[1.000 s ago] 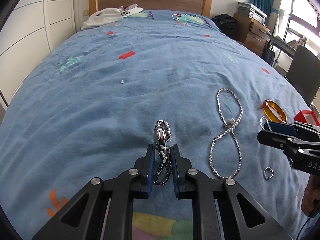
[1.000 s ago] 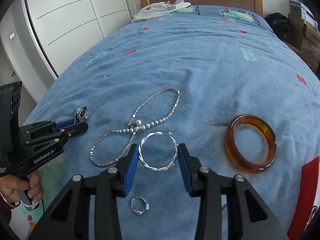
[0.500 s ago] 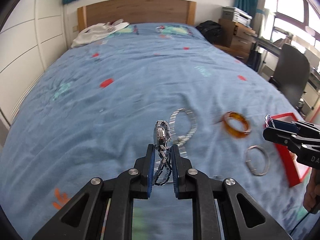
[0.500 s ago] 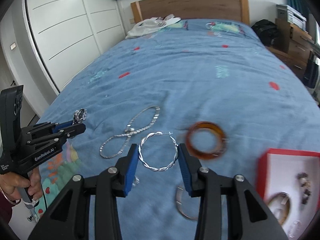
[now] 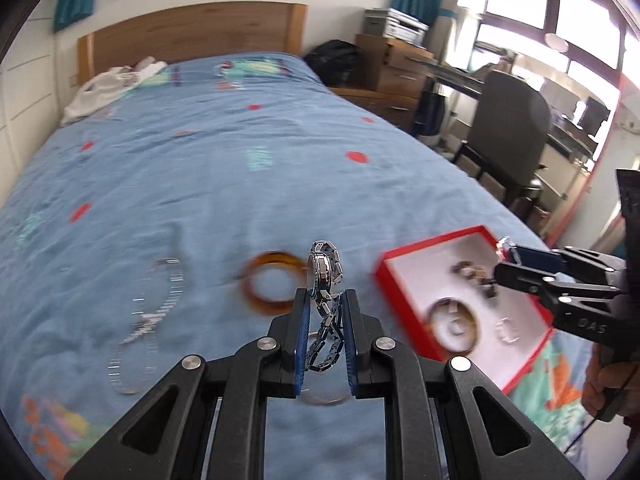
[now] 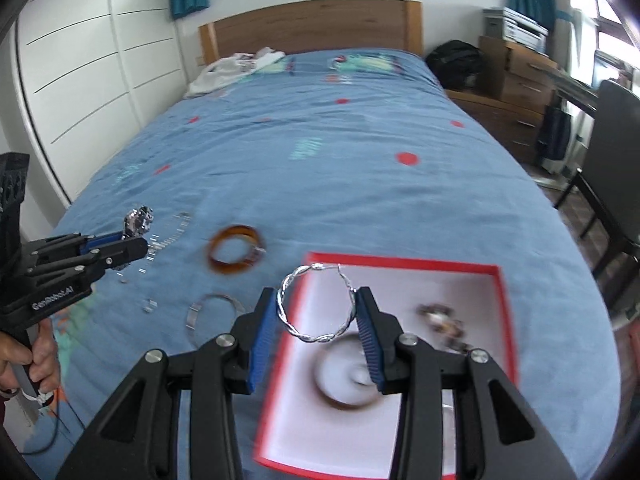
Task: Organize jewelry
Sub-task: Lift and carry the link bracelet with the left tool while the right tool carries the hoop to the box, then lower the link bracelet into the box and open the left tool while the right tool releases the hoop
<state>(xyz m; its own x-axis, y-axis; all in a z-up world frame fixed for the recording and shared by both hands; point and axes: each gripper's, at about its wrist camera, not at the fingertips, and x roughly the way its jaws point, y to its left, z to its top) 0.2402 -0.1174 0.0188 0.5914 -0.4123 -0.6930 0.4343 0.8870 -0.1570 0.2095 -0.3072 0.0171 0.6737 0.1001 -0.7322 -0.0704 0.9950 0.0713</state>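
My left gripper is shut on a silver metal watch, held upright above the blue bedspread; the gripper also shows in the right wrist view. My right gripper is shut on a twisted silver hoop earring and holds it over the near left part of a red-rimmed white tray. The tray holds a few pieces of jewelry. An amber bangle, a silver necklace, a silver hoop and a small ring lie on the bed.
The bed has a wooden headboard and white clothing at its far end. White wardrobe doors stand to the left. A dark chair and wooden drawers stand to the right.
Both grippers have swung right with their loads. The red tray has come fully into view, and the hoop earring now hangs over it. The necklace and bangle have shifted left in both views.
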